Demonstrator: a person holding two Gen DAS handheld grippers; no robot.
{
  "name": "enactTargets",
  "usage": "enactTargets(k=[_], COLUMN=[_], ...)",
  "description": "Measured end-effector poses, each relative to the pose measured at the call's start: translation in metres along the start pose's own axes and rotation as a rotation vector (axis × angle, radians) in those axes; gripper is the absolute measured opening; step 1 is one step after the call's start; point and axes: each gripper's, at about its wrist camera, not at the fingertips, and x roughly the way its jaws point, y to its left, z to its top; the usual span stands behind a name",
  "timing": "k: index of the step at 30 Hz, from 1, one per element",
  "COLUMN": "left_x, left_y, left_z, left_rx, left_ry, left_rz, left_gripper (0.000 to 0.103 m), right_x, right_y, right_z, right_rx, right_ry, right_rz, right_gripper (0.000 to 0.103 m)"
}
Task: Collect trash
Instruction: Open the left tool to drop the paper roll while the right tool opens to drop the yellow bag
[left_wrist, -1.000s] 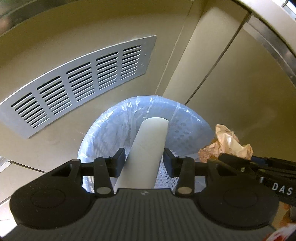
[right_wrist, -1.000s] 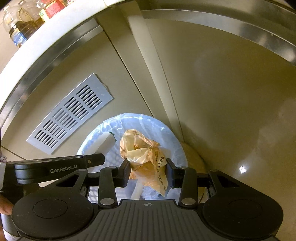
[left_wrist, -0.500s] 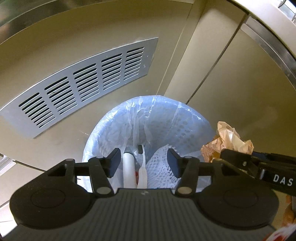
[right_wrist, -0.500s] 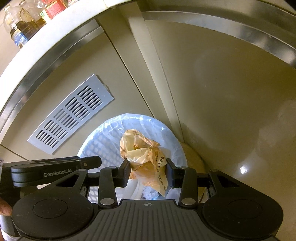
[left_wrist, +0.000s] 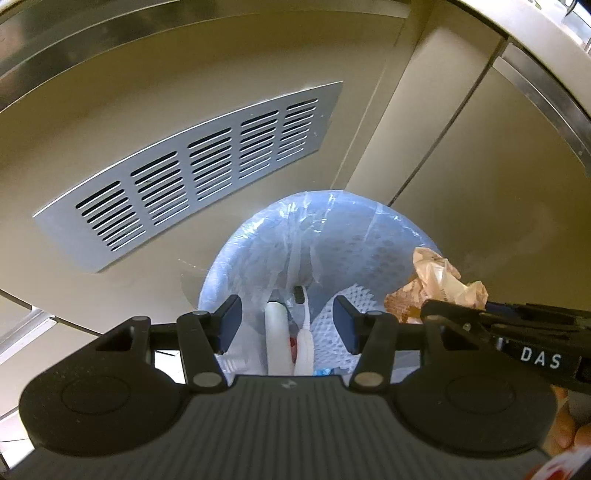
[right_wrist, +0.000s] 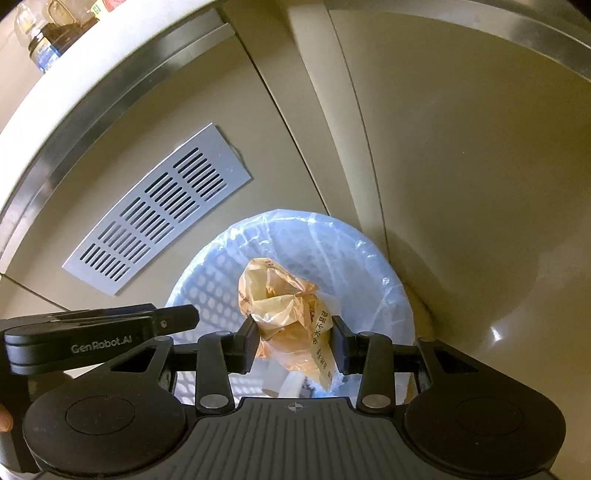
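Observation:
A white mesh bin with a clear bluish liner (left_wrist: 373, 243) stands on the floor below both grippers; it also shows in the right wrist view (right_wrist: 221, 291). My left gripper (left_wrist: 288, 319) is open and empty over the bin. A white tube (left_wrist: 277, 332) and a toothbrush (left_wrist: 303, 325) lie inside the bin. My right gripper (right_wrist: 294, 339) is shut on a crumpled orange plastic bag (right_wrist: 284, 314) and holds it above the bin mouth. The bag also shows in the left wrist view (left_wrist: 436, 277).
A beige cabinet front with a grey vent grille (left_wrist: 192, 173) rises behind the bin. A counter edge with bottles (right_wrist: 48, 40) is above. The left gripper's body (right_wrist: 96, 332) reaches in at the left of the right wrist view.
My left gripper opened and let the white tube drop into the bin. The right gripper kept hold of the orange bag over the bin.

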Motion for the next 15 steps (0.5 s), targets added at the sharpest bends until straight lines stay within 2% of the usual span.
enactTargets(k=[5, 9, 15], left_x=[0.001, 0.001, -0.001], left_y=[0.004, 0.008, 0.012], left_z=[0.001, 0.001, 0.002], left_rx=[0.0, -0.004, -0.004], left_ry=[0.001, 0.0, 0.004], left_rz=[-0.003, -0.005, -0.007], left_gripper=[0.051, 0.051, 0.051], right_x=[0.008, 0.012, 0.014], right_y=[0.002, 0.003, 0.005], right_z=[0.002, 0.004, 0.006], right_rx=[0.02, 0.029, 0.024], right_ry=[0.012, 0.001, -0.001], right_rz=[0.006, 0.013, 0.003], right_gripper=[0.05, 0.063, 0.064])
